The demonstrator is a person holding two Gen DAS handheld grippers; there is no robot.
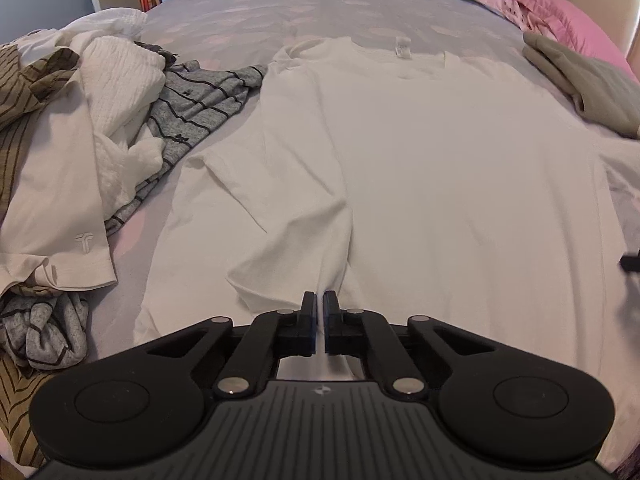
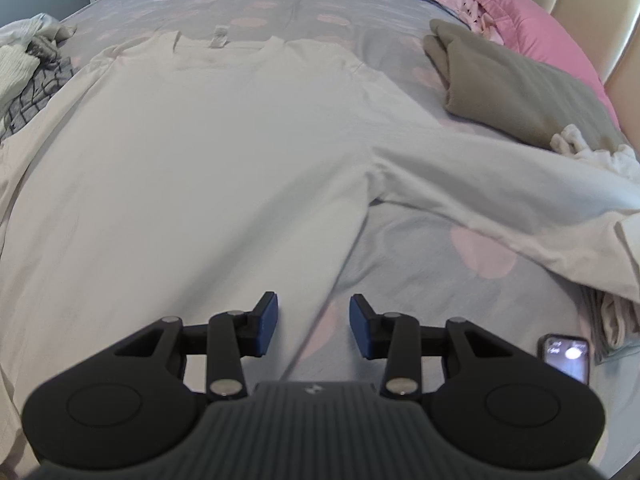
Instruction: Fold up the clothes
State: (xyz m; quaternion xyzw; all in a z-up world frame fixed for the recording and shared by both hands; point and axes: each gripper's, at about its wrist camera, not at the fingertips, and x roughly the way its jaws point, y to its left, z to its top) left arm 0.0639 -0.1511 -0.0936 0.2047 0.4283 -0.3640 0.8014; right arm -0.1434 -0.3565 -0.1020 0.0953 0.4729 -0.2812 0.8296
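Observation:
A white long-sleeved shirt (image 1: 420, 152) lies spread flat on the bed, collar and label at the far end. My left gripper (image 1: 323, 300) is shut on a pinch of the shirt's near hem, left of its middle, with creases running up from the grip. In the right wrist view the same shirt (image 2: 192, 152) fills the left and middle, its right sleeve (image 2: 500, 188) stretching out to the right. My right gripper (image 2: 313, 314) is open and empty, just above the shirt's lower right edge where it meets the bedsheet.
A pile of unfolded clothes (image 1: 80, 120), white, grey striped and olive striped, lies left of the shirt. A folded tan garment (image 2: 512, 88) and a pink pillow (image 2: 532, 28) sit at the right. A phone (image 2: 568, 362) lies on the bed (image 2: 460, 292) near right.

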